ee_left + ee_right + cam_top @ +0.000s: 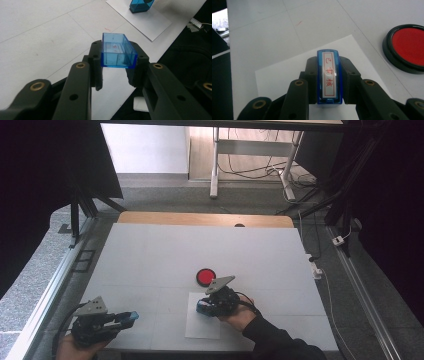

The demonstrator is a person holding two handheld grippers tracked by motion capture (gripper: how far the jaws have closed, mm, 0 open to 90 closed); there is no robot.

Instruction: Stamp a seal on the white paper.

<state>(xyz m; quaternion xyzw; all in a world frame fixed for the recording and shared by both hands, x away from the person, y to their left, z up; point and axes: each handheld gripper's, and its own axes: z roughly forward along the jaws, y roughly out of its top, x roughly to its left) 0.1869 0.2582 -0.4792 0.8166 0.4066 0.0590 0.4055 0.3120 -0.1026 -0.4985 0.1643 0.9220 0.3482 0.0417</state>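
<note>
Left tool (131, 316), well left of the paper sheet (202, 325): jaws clamped on the clear blue stamp cap (118, 51), held clear of the tabletop (150, 255). Right tool (201, 307), over the sheet: jaws closed on the blue stamp (329, 77), long axis along the jaws, label facing the camera. Red ink pad (205, 276) is seen just beyond the sheet, nearer the right tool; inking likely next.

Grey floor (45, 265), black curtains (45, 165), desk legs (215, 165) beyond.
</note>
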